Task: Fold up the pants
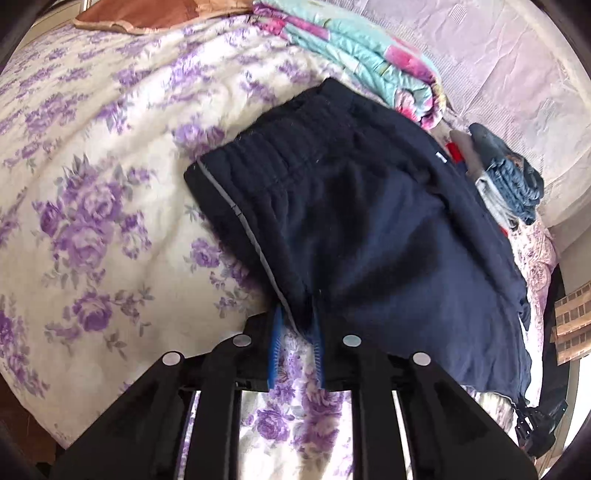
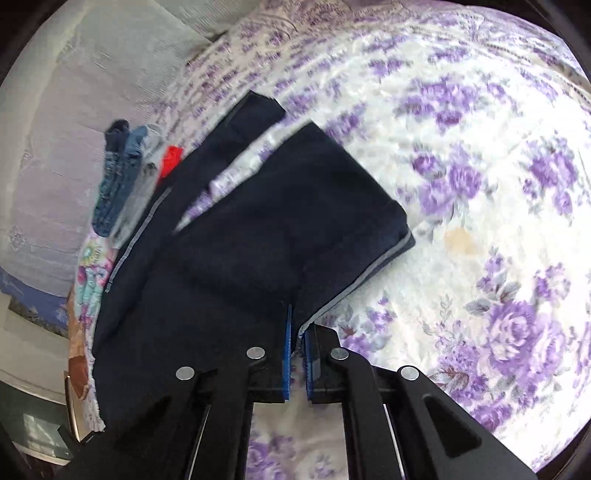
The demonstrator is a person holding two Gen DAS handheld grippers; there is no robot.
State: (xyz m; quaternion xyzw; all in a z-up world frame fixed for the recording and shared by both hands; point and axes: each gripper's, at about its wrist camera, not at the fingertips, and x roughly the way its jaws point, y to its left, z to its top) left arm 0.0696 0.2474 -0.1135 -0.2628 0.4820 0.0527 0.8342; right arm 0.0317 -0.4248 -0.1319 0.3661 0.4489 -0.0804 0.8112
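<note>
Dark navy pants (image 1: 369, 221) with a grey side stripe lie on a bed with a purple-flowered cover (image 1: 92, 184). In the left wrist view the ribbed waistband points away and my left gripper (image 1: 297, 321) is shut on the near edge by the stripe. In the right wrist view the pants (image 2: 277, 229) show two leg ends pointing away, one folded over. My right gripper (image 2: 297, 332) is shut on the near striped edge of the fabric, lifted slightly off the cover (image 2: 480, 184).
A folded teal and pink quilt (image 1: 354, 48) lies beyond the pants. A pile of jeans and a red garment (image 1: 509, 173) sits at the right, also in the right wrist view (image 2: 125, 173). A brown pillow (image 1: 147, 14) lies at the head. The bed edge drops at the right.
</note>
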